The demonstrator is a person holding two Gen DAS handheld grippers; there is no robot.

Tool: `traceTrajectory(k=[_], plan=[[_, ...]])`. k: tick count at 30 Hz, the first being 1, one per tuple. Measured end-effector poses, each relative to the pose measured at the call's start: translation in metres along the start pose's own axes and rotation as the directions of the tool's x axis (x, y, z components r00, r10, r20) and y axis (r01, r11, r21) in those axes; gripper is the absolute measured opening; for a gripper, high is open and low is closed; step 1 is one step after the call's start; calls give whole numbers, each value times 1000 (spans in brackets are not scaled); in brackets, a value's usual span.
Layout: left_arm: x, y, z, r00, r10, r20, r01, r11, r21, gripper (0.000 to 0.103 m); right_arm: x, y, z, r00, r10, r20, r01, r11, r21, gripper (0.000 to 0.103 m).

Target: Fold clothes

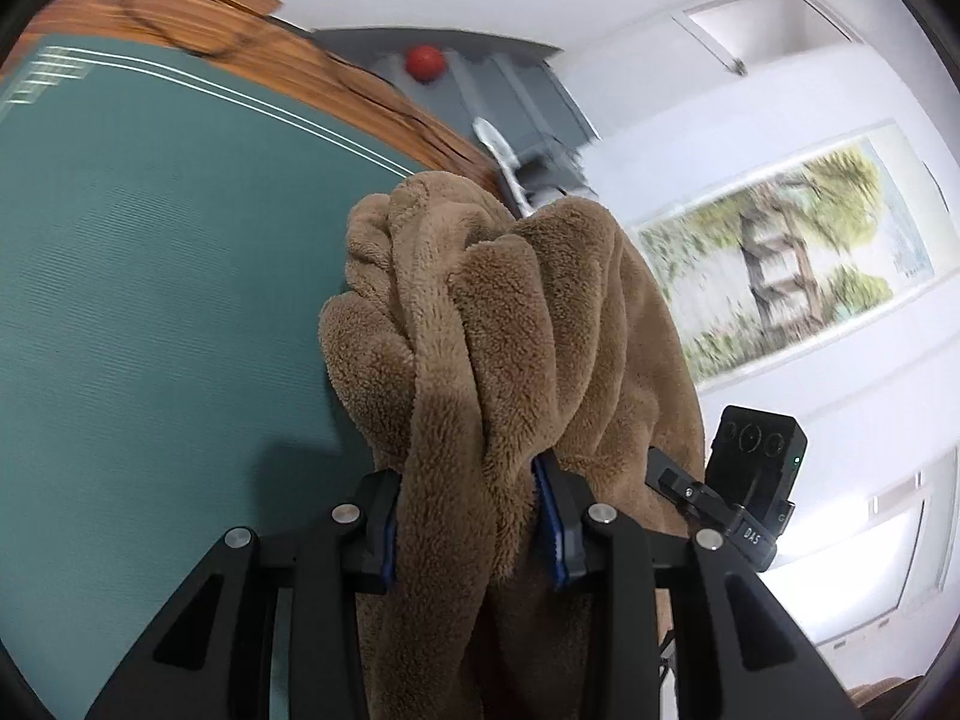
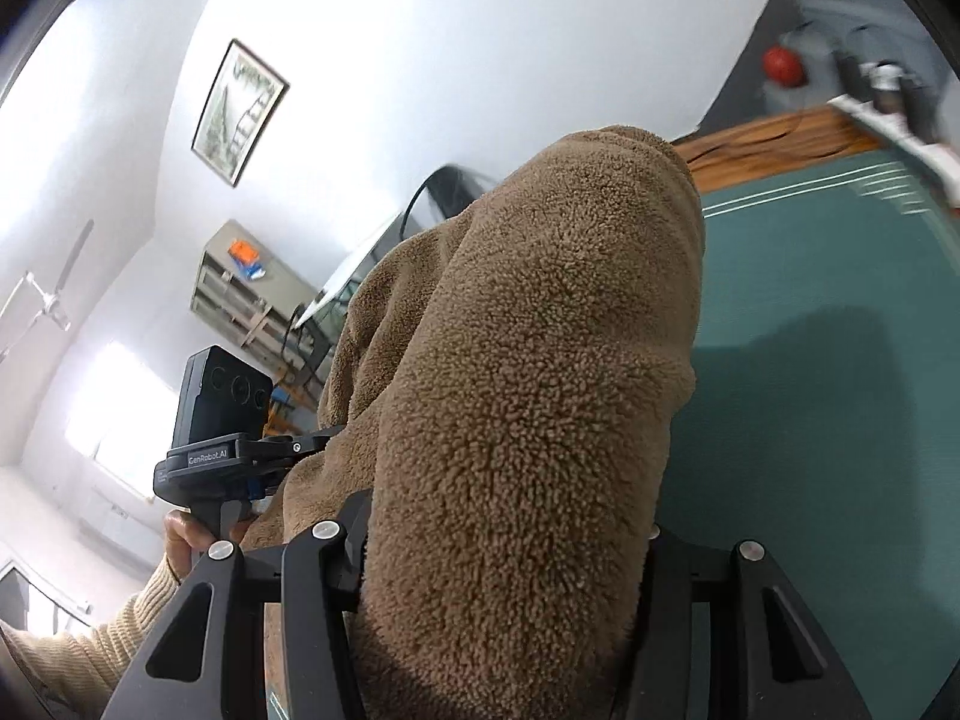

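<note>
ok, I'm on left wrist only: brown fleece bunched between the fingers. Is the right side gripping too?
Observer: Yes. The right gripper is shut on the fleece; a thick fold fills the gap between its fingers.
Operator: Can you see the hand on my side?
Observer: Yes. A hand in a cream knit sleeve grips just below the black camera box.
</note>
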State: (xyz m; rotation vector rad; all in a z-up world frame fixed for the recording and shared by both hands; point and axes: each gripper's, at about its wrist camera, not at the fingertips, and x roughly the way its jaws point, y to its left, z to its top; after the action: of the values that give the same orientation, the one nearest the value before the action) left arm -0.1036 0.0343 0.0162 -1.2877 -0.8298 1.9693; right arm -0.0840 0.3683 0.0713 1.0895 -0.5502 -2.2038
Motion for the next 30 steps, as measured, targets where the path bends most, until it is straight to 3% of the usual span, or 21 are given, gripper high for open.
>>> traceTrajectory(k=[7, 11, 16, 22, 25, 28, 30], plan=[[106, -91, -27, 993, -76, -90, 81, 996, 47, 39, -144, -74, -26, 990, -115, 81, 109, 991, 76, 53], [162, -128, -42, 990, -80, -114, 85, 995, 48, 39, -225, -132, -50, 981, -161, 109, 147, 981, 130, 53], [223, -152, -54, 986, -34, -165, 45, 997, 62, 39, -266, -195, -72, 976, -187, 109, 162, 965, 204, 53], [273, -137, -68, 975, 89, -205, -80, 995, 52, 40, -251, -257, -87, 977, -214, 16, 203, 944, 259, 54], [277, -141, -71, 972, 133, -194, -120, 990, 80, 51, -226, -250, -85, 975, -223, 12, 212, 941, 264, 59], [276, -150, -70, 956, 226, -186, -202, 970, 139, 63, -224, -248, -81, 966, -257, 0, 249, 937, 243, 68], [268, -159, -69, 949, 267, -167, -239, 956, 169, 65, -201, -211, -87, 946, -325, -7, 321, 929, 184, 75]])
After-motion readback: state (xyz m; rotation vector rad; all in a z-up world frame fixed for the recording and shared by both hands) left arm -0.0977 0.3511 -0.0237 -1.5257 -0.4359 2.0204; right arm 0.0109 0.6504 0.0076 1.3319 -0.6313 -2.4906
